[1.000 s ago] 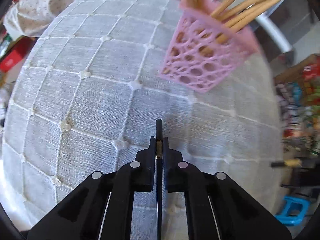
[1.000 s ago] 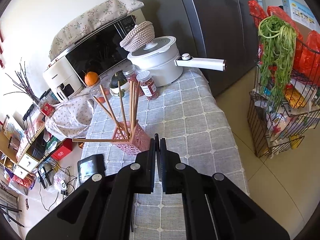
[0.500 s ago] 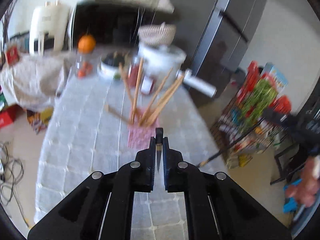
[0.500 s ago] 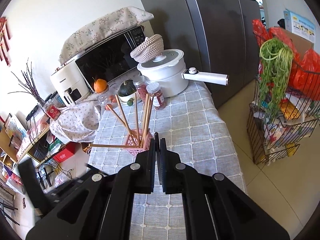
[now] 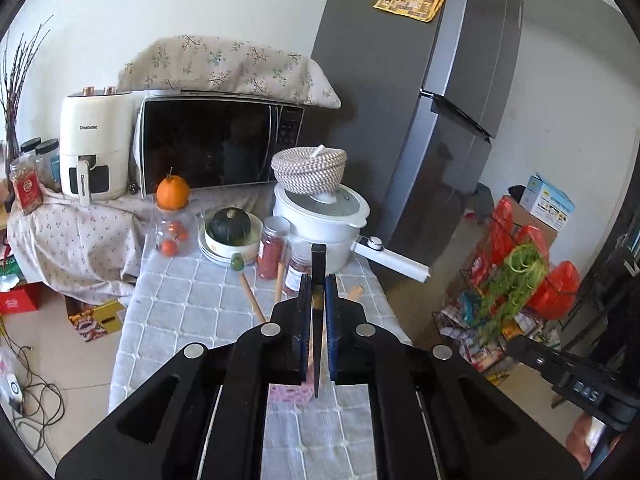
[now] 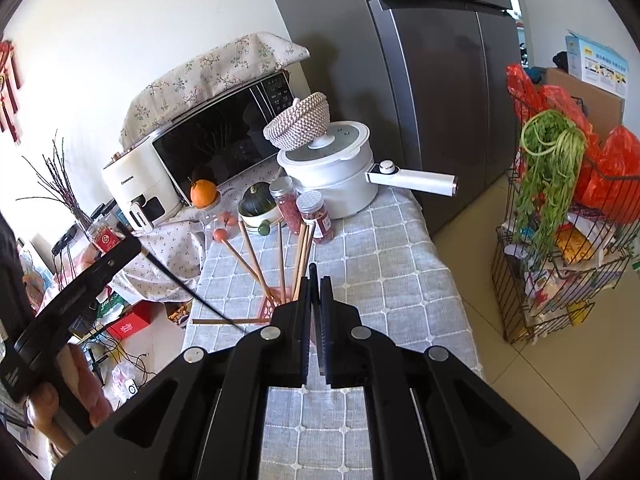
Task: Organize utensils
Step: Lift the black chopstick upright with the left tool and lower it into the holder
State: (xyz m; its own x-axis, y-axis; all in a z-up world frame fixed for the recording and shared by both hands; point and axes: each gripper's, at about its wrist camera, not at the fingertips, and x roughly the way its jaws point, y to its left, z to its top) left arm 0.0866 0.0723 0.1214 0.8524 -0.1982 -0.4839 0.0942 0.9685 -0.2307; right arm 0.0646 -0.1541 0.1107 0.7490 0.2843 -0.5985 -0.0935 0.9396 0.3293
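Observation:
My left gripper [image 5: 319, 280] is shut on a thin black chopstick [image 5: 318, 264] and holds it above the table; it also shows at the left of the right wrist view [image 6: 176, 280], its tip pointing toward the holder. A pink lattice utensil holder [image 6: 272, 305] stands on the grey checked tablecloth [image 6: 384, 248] with several wooden chopsticks [image 6: 252, 256] upright in it. One wooden chopstick [image 6: 216, 321] lies flat beside it. In the left wrist view the holder [image 5: 290, 393] is mostly hidden behind the fingers. My right gripper [image 6: 315, 280] is shut and empty above the table.
A white pot [image 6: 336, 172] with a long handle, spice jars [image 6: 318, 216], a squash in bowls [image 6: 256, 204], an orange on a jar [image 6: 204, 194], a microwave [image 6: 224, 136] and an air fryer [image 6: 136, 188] fill the table's far end. A fridge [image 6: 440, 80] and a wire rack [image 6: 560, 248] stand right.
My left gripper has risen and tilted up from close over the cloth, still holding the black chopstick. The right gripper has pulled back slightly and stays shut.

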